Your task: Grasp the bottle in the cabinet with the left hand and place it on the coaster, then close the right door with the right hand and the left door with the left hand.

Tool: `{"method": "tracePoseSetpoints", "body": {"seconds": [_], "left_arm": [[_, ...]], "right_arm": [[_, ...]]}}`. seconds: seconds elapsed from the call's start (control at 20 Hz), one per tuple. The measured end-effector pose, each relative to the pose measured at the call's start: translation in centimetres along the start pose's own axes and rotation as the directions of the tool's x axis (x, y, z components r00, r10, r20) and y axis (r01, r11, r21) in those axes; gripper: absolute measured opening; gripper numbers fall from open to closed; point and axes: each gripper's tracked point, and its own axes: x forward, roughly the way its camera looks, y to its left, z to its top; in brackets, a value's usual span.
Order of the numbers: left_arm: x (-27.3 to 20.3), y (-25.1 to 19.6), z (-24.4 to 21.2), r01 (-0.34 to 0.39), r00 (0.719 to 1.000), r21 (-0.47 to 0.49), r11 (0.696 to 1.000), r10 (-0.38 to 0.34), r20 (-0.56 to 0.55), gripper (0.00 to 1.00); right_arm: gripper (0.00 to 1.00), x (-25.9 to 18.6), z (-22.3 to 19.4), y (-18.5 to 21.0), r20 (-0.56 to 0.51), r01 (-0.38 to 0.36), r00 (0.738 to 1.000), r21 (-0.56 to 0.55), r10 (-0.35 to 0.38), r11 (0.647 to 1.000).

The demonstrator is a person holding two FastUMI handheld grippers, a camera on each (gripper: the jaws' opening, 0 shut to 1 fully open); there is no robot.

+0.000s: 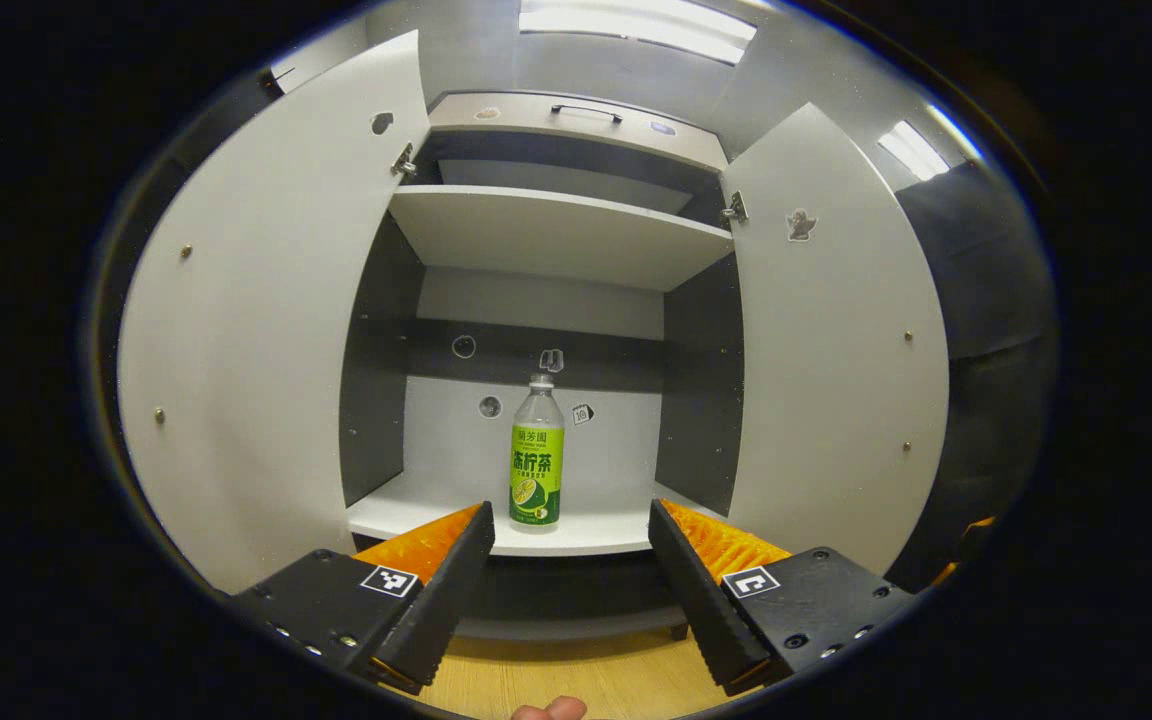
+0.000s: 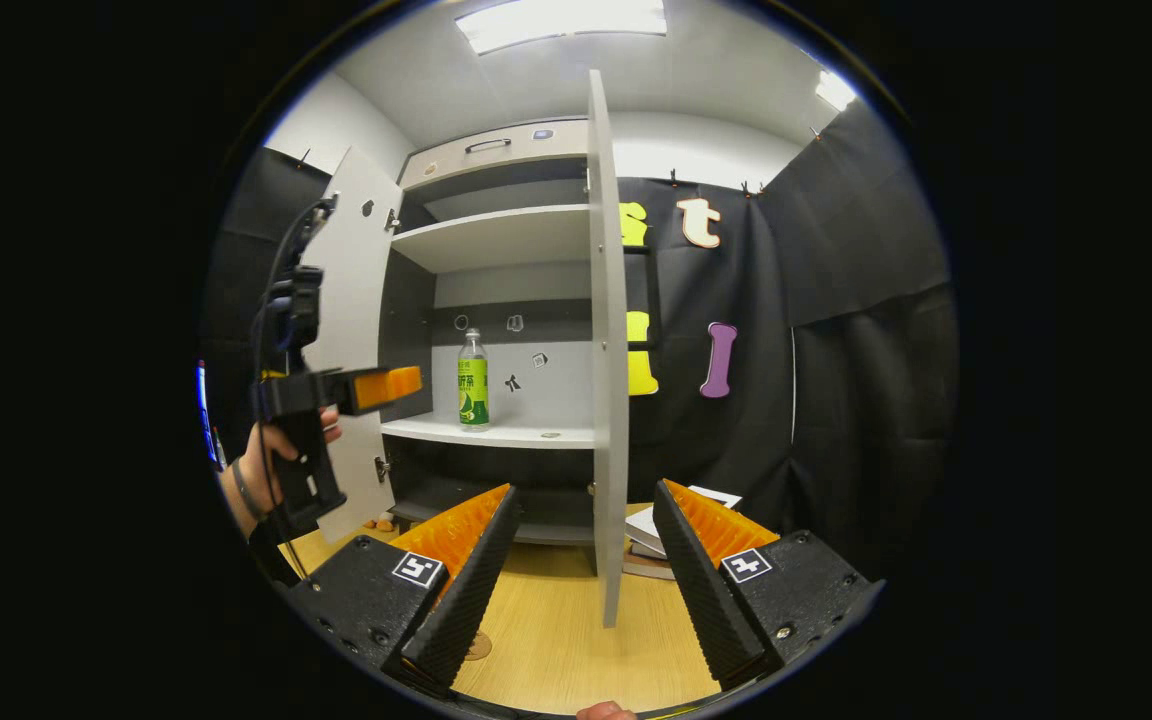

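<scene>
A clear bottle [image 1: 536,455] with a green label and white cap stands upright on the cabinet's lower shelf [image 1: 586,535], also seen as the bottle [image 2: 473,380] in the right gripper view. My left gripper [image 1: 571,512] is open in front of the shelf edge, short of the bottle and apart from it. A hand holds the left gripper [image 2: 412,384] left of the cabinet opening. Both doors stand open: the left door [image 1: 246,330] and the right door [image 1: 836,350]. My right gripper [image 2: 586,490] is open, facing the thin edge of the right door [image 2: 608,350]. A small round brown disc [image 2: 479,646] lies on the table, partly hidden by my finger.
An upper shelf [image 1: 556,230] and a top drawer with a handle [image 1: 586,112] sit above the bottle. The wooden table [image 2: 556,640] runs below the cabinet. A stack of white flat items [image 2: 648,530] lies right of the door. Black cloth wall [image 2: 836,400] closes the right side.
</scene>
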Motion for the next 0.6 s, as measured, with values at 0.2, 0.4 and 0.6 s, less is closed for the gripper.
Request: {"method": "tracePoseSetpoints", "body": {"seconds": [0.2,0.4,0.6], "left_arm": [[5.4,1.4,-0.4,-0.008,1.0,-0.016,1.0,0.008,-0.025,0.94],[10.4,2.7,-1.4,-0.019,0.998,-0.023,1.0,0.017,-0.053,0.95],[14.4,3.6,-2.8,-0.04,0.997,-0.025,0.999,0.038,-0.074,0.95]], "right_arm": [[0.83,0.2,-0.3,-1.0,-0.014,0.049,0.999,0.005,-0.049,0.999],[0.83,0.1,-0.2,-2.1,-0.011,0.11,0.994,-0.015,-0.11,0.994],[0.83,0.2,-0.6,-2.4,-0.031,0.137,0.99,-0.016,-0.137,0.99]]}}
